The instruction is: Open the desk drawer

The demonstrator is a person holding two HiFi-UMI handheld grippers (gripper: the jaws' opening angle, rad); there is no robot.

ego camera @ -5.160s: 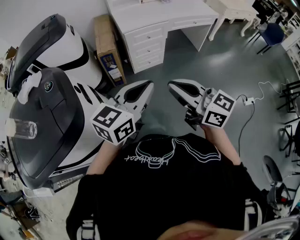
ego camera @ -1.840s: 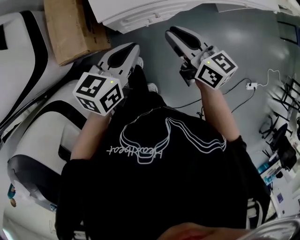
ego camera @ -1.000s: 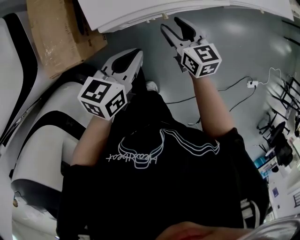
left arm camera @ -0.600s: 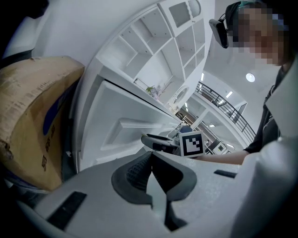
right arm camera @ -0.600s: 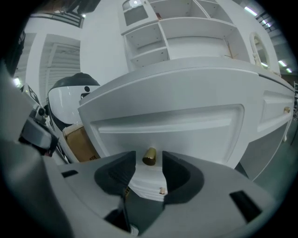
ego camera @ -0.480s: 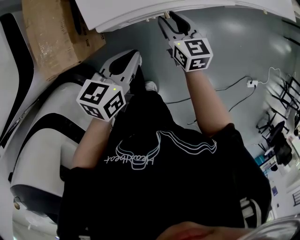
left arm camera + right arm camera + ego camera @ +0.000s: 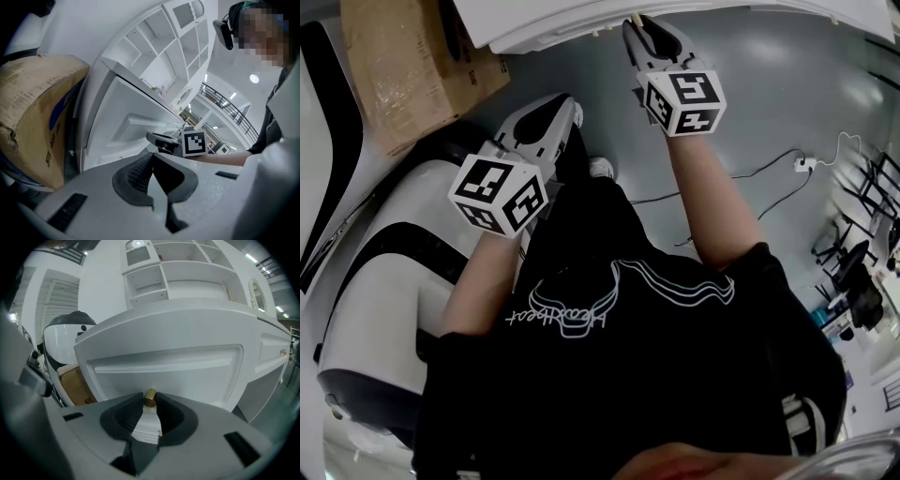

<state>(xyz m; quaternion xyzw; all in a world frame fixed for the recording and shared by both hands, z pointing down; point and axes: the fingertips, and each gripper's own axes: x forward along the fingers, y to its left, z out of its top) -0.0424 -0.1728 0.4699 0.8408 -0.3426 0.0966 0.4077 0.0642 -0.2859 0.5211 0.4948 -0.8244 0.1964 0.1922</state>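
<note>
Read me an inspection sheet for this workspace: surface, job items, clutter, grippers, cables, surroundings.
Surface: grey floor in front of the white desk.
Job's things: drawer front, not visibly pulled out; brass knob.
Clutter: cardboard box beside the desk.
Grippers: right gripper, jaws have just been closing, pads now on the knob; left gripper shut, empty, short of the desk.
Cables: one cable lying on the floor.
Surroundings: white-and-black machine housing; shelf unit above the desk.
</note>
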